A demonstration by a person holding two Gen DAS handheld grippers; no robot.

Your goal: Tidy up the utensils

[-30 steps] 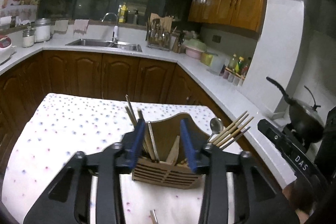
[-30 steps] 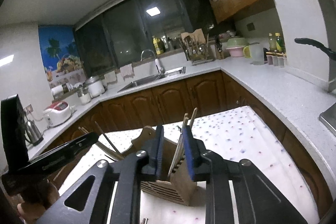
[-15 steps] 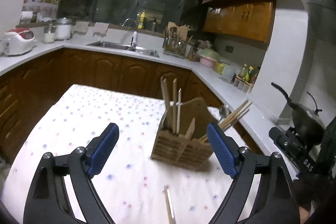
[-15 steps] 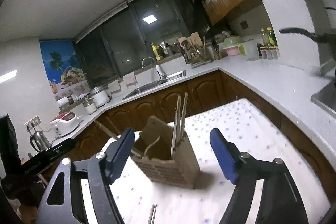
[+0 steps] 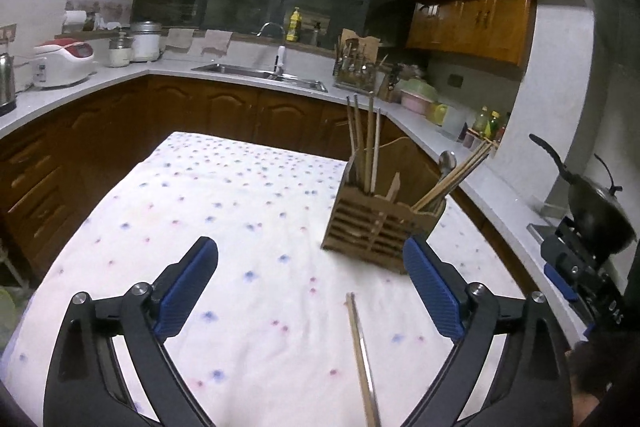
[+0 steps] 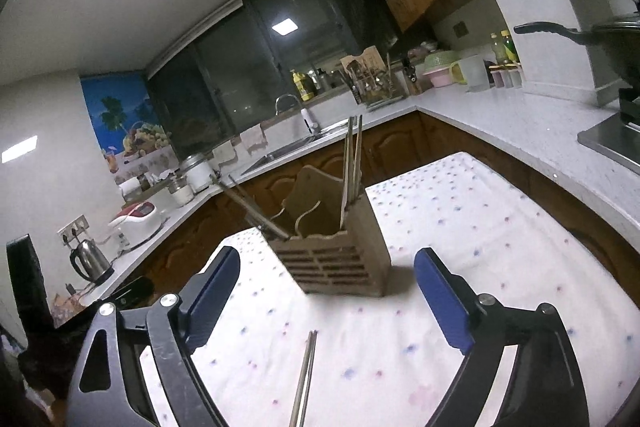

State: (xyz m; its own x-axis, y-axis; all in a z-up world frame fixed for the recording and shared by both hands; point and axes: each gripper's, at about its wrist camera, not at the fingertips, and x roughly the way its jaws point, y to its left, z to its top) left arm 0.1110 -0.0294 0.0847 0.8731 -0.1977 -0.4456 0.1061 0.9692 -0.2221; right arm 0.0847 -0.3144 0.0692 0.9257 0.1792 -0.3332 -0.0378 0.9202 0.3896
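A wooden slatted utensil holder (image 5: 376, 227) stands on the dotted white tablecloth (image 5: 224, 211), also in the right wrist view (image 6: 340, 259). It holds upright chopsticks (image 5: 364, 143), slanted chopsticks (image 5: 460, 175) and a metal spoon (image 5: 447, 163). A loose pair of chopsticks (image 5: 362, 351) lies on the cloth in front of it, also in the right wrist view (image 6: 304, 379). My left gripper (image 5: 310, 291) is open and empty, just short of the holder. My right gripper (image 6: 326, 299) is open and empty, facing the holder.
Brown cabinets and a white counter (image 5: 416, 131) with a sink (image 5: 260, 73) ring the table. A black wok (image 5: 596, 211) sits on the stove at right. A rice cooker (image 5: 64, 63) and a kettle (image 6: 90, 261) stand at left.
Both grippers opened wide and drew back from the holder. Chopsticks that each held between its fingers now stand in the holder. The loose pair on the cloth has come into view.
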